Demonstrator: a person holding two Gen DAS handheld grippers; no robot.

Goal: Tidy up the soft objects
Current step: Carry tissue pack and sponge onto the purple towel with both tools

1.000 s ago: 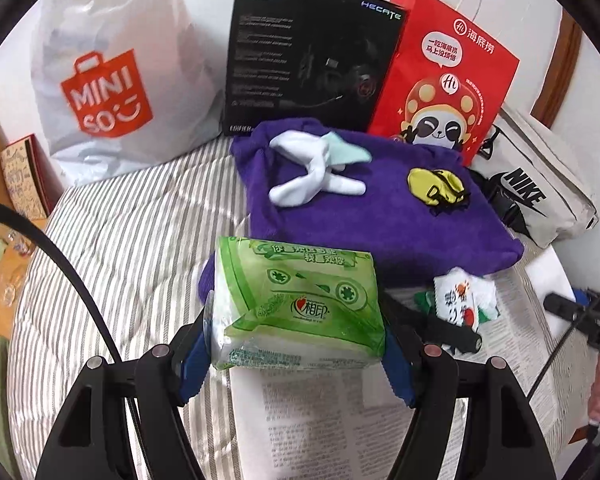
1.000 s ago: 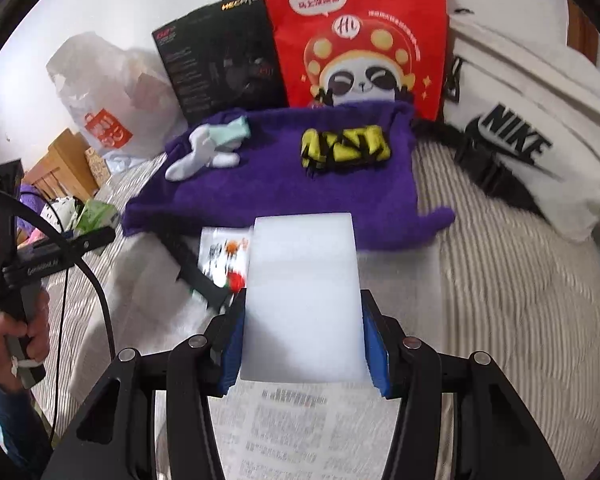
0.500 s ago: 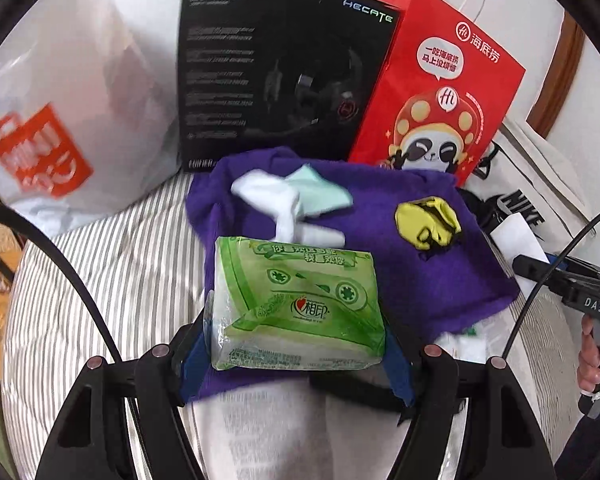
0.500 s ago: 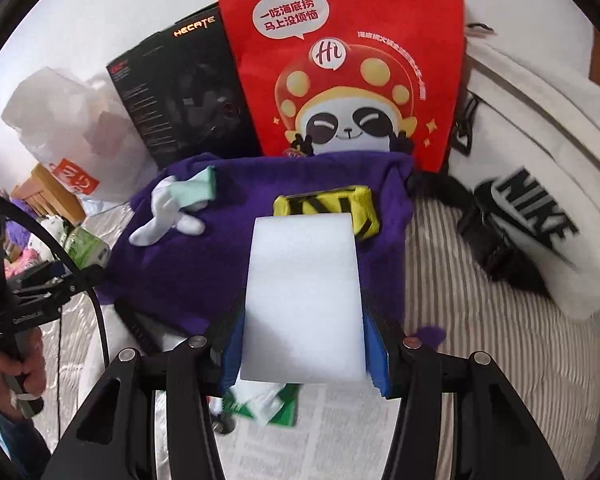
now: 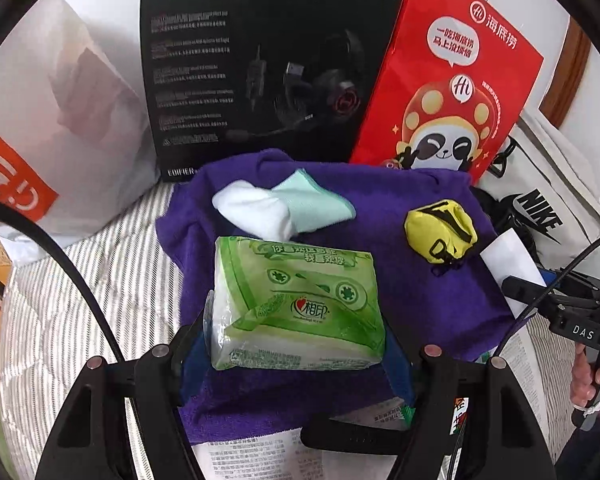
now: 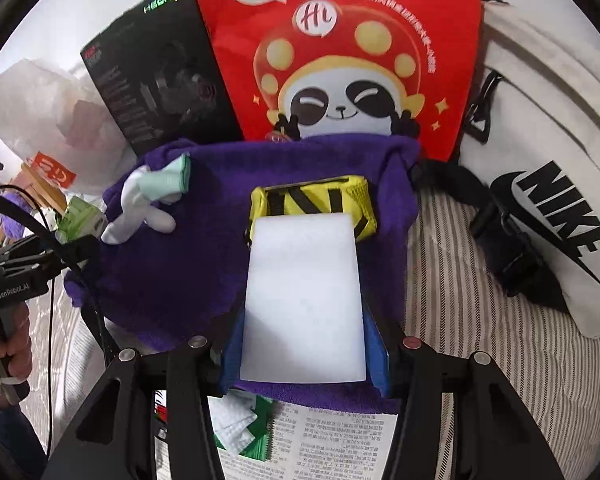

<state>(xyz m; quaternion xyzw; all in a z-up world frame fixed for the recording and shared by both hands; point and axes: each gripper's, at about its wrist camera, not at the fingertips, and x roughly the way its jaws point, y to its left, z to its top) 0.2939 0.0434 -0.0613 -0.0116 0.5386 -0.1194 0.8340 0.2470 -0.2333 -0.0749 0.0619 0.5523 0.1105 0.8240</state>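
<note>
My left gripper [image 5: 296,356] is shut on a green tissue pack [image 5: 296,304] and holds it over the near part of a purple towel [image 5: 400,280]. My right gripper [image 6: 304,356] is shut on a white sponge block [image 6: 304,300] over the same towel [image 6: 204,264], just short of a yellow pouch [image 6: 312,200]. White and mint socks [image 5: 276,208] lie on the towel's far left, the yellow pouch [image 5: 440,232] on its right. The socks [image 6: 148,200] also show in the right wrist view.
Behind the towel stand a black headset box [image 5: 260,64], a red panda paper bag [image 5: 448,92], a white Miniso bag [image 5: 48,128] and a white Nike bag [image 6: 548,184]. Newspaper [image 6: 340,444] and a small green-white packet [image 6: 240,428] lie on the striped bedding [image 5: 80,300].
Both grippers have moved forward with their loads, from over the newspaper to over the purple towel. The box and bags now look closer.
</note>
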